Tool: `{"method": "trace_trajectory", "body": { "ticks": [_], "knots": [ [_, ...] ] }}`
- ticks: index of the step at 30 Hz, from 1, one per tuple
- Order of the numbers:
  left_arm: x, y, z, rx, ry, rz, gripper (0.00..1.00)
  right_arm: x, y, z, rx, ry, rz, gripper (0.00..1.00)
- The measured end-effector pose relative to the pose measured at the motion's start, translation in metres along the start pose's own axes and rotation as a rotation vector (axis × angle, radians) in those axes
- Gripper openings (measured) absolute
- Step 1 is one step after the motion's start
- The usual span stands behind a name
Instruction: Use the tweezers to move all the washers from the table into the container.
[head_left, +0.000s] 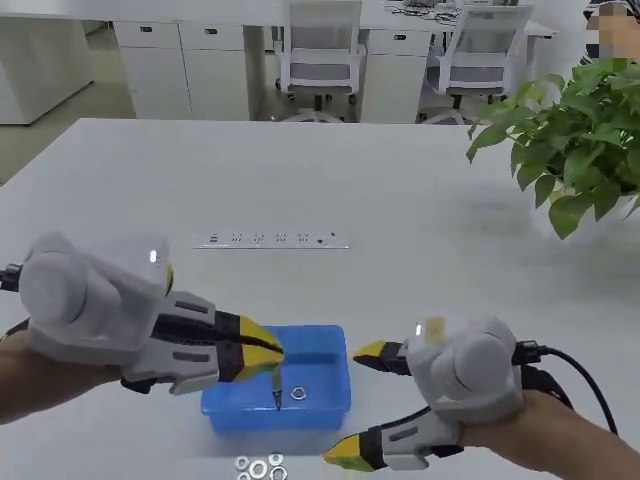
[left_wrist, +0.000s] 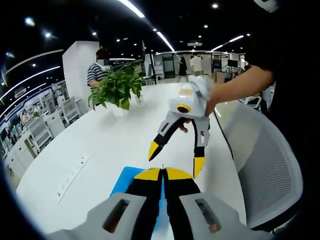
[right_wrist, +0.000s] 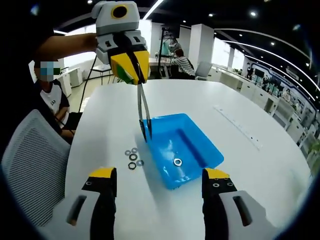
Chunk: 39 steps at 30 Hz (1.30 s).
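1. Blue container (head_left: 318, 335) on the white tabletop (head_left: 400, 190), set between the two grippers. Inside it, a single washer (head_left: 298, 393), flat on the floor toward the near wall.
2. Loose washers (head_left: 260, 467) in a small cluster on the tabletop, just outside the container's near wall and not touching it.
3. Left gripper (head_left: 272, 352) above the container's left part, fingers clamped together on the tweezers (head_left: 275, 385). Tweezers pointing straight down, tips low inside the container, just beside the washer there.
4. Right gripper (head_left: 348, 403) by the container's right wall, fingers spread wide with nothing between them.
5. Hard to make out:
   - Exact count of the loose washers: cluster cut by the lower edge in the head view, small and bunched in the right gripper view.
   - Whether the tweezer tips touch the container floor or pinch anything: too fine to tell.
   - In the left gripper view, tweezers reduced to a thin line rising between the closed fingers, container mostly hidden behind them, just a blue corner visible.
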<state>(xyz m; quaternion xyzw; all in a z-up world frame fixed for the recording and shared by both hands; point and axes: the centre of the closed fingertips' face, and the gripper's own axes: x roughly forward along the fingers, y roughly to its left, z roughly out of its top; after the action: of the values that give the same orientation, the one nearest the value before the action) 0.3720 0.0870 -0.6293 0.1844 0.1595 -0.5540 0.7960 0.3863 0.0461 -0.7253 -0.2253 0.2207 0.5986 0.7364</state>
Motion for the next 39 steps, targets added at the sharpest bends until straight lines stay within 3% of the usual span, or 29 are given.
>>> {"method": "trace_trajectory", "body": {
  "ticks": [10,13,29,39],
  "knots": [
    [0.000,-0.017,-0.007,-0.004,-0.001,-0.014,0.05,-0.005,0.008,-0.002,0.041,-0.033,-0.008,0.89],
    [0.000,-0.022,-0.010,-0.011,0.001,-0.019,0.05,-0.005,0.007,-0.002,0.050,-0.050,-0.023,1.00],
    [0.004,-0.036,-0.027,-0.029,-0.002,-0.029,0.05,-0.006,0.016,-0.007,0.063,-0.056,-0.020,1.00],
    [0.012,-0.039,-0.039,-0.029,0.002,-0.049,0.05,-0.006,0.022,-0.012,0.054,-0.058,-0.012,1.00]
  ]
}}
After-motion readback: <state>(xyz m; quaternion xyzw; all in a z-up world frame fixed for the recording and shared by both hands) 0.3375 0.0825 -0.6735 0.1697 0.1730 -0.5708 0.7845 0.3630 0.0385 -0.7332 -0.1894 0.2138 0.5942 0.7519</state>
